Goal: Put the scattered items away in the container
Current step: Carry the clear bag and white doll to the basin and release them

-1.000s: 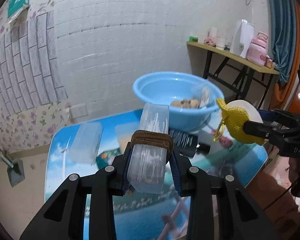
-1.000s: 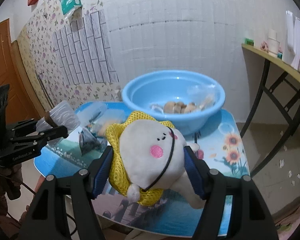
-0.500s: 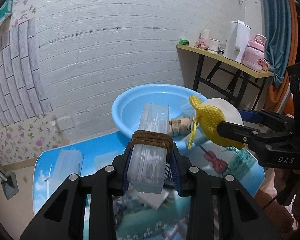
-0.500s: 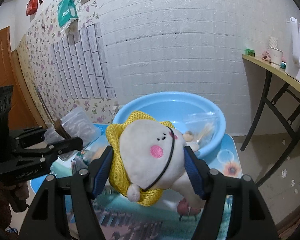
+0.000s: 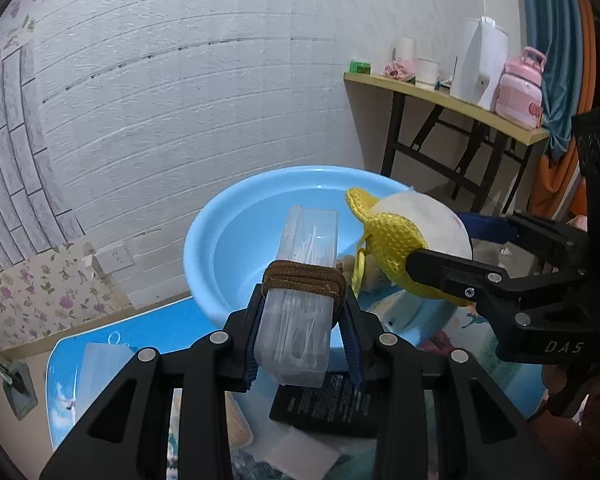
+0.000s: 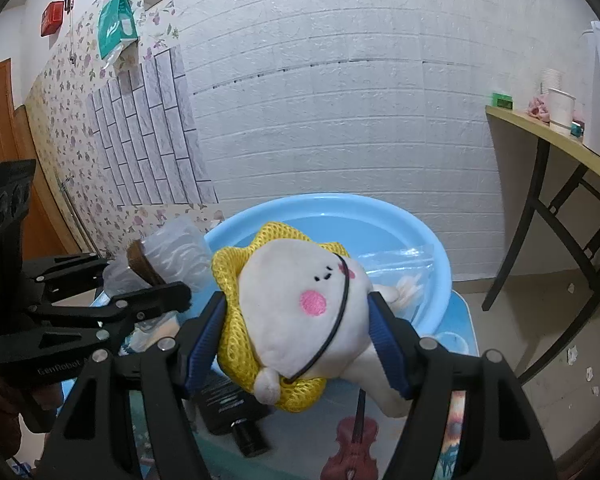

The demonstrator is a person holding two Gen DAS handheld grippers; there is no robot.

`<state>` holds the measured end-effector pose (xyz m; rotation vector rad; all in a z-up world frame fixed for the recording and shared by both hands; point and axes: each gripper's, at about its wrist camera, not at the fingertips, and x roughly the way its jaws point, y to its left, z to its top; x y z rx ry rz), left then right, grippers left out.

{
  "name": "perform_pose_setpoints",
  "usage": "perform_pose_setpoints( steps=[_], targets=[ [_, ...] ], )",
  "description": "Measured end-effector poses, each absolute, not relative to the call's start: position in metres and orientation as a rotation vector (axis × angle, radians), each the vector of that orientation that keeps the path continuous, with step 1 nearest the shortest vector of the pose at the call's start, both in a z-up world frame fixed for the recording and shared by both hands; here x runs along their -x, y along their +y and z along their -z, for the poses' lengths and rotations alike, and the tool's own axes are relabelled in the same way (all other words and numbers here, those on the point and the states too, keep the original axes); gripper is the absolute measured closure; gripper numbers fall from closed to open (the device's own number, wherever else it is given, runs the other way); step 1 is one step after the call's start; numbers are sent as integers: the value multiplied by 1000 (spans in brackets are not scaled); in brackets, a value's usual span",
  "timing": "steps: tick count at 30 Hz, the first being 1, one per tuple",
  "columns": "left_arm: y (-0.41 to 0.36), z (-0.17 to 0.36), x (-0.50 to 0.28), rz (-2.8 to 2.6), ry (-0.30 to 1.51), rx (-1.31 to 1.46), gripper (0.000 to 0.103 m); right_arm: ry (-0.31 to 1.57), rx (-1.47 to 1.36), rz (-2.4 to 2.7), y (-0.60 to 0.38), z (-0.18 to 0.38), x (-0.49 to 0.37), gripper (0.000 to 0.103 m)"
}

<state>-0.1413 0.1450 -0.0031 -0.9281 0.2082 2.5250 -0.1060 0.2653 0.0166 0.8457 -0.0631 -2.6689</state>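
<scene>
My left gripper point(image 5: 304, 312) is shut on a clear plastic box of thin sticks point(image 5: 306, 264) with a brown band point(image 5: 304, 278) wrapped round it. The box hangs at the near rim of the light blue basin point(image 5: 236, 220). My right gripper point(image 6: 296, 320) is shut on a white plush toy in a yellow knitted hood point(image 6: 300, 296), held just in front of the basin point(image 6: 380, 212). In the left wrist view the plush toy point(image 5: 396, 232) and the right gripper point(image 5: 440, 240) are over the basin's right side. The right wrist view has the left gripper point(image 6: 148, 276) with the box point(image 6: 176, 246) at the left.
A clear bag with pale items point(image 6: 404, 276) lies in the basin. On the blue printed table point(image 5: 164, 320) sit a black tube point(image 6: 228, 404), a black packet point(image 5: 324, 404) and a clear lid point(image 5: 100, 364). A side table with a kettle and a pink bottle point(image 5: 520, 84) stands at the right.
Both grippers have moved toward the basin with their loads still held. The basin now looks larger and closer, and the box and plush toy reach its rim.
</scene>
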Motion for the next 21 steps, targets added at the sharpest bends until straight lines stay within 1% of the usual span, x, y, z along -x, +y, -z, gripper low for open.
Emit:
perform_pose_setpoints(
  steps=[5,6,7,8,9,13,18,21],
  targets=[
    [149,8,153,-2521,201,936,69,-51,-845,2672,265,-12,119,33],
    [148,8,153,-2521,198,936,68,-53,-851,2670,265,-10,122,30],
    [149,8,154,-2521,197,936,66,-54,-857,2669,265,-9,124,29],
    [149,8,155,-2525,198,933,61,-51,-864,2665,264,-9,126,29],
    [148,8,155,-2532,204,933,58,-44,-870,2661,262,-8,127,28],
    [147,4,154,-2545,209,932,52,-28,-878,2664,261,-8,127,27],
    [139,-2,146,-2565,192,923,43,-31,-881,2666,260,-9,119,26],
    [131,-5,138,-2579,187,921,42,-25,-878,2669,258,-13,112,26]
  ],
)
